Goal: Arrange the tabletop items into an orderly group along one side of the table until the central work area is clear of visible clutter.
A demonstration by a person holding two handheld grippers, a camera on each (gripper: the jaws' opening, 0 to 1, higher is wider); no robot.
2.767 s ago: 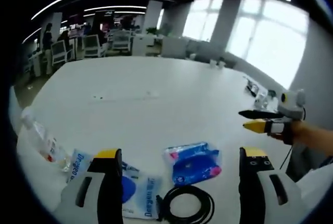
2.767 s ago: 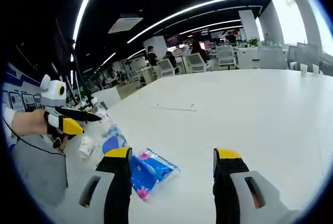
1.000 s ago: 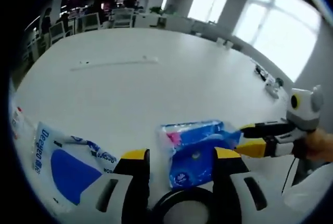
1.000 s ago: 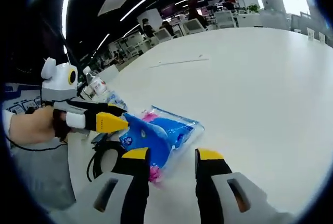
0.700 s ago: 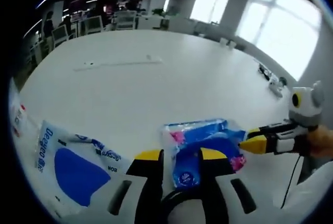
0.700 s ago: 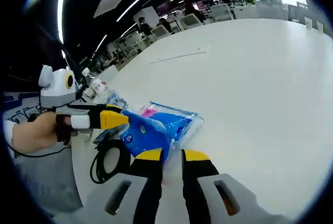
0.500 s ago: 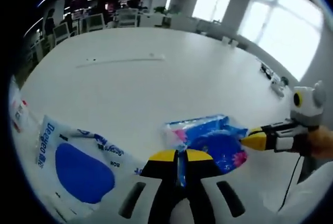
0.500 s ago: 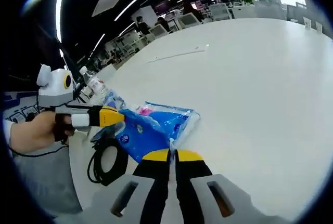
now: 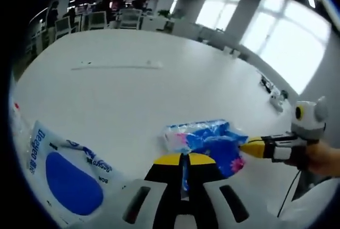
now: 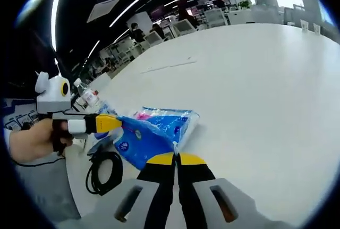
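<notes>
A blue and pink plastic packet (image 9: 204,138) lies in the middle of the white table (image 9: 133,91). In the left gripper view my left gripper (image 9: 183,161) is shut on its near edge. My right gripper (image 9: 245,146) comes in from the right, shut on the packet's far corner. In the right gripper view the packet (image 10: 154,130) sits between my right gripper (image 10: 175,158), shut on its near edge, and the left gripper (image 10: 118,123), pinching its left side. Whether the packet is off the table I cannot tell.
A white bag with a blue oval (image 9: 61,168) lies at the left. A coiled black cable (image 10: 103,173) and a water bottle (image 10: 87,96) sit near the table's edge. A thin strip (image 9: 117,67) lies farther out. Small items (image 9: 273,99) stand at the far right edge.
Both grippers were open and apart, then came in on the packet and shut on its opposite edges. Over the last half second they have stayed shut on it.
</notes>
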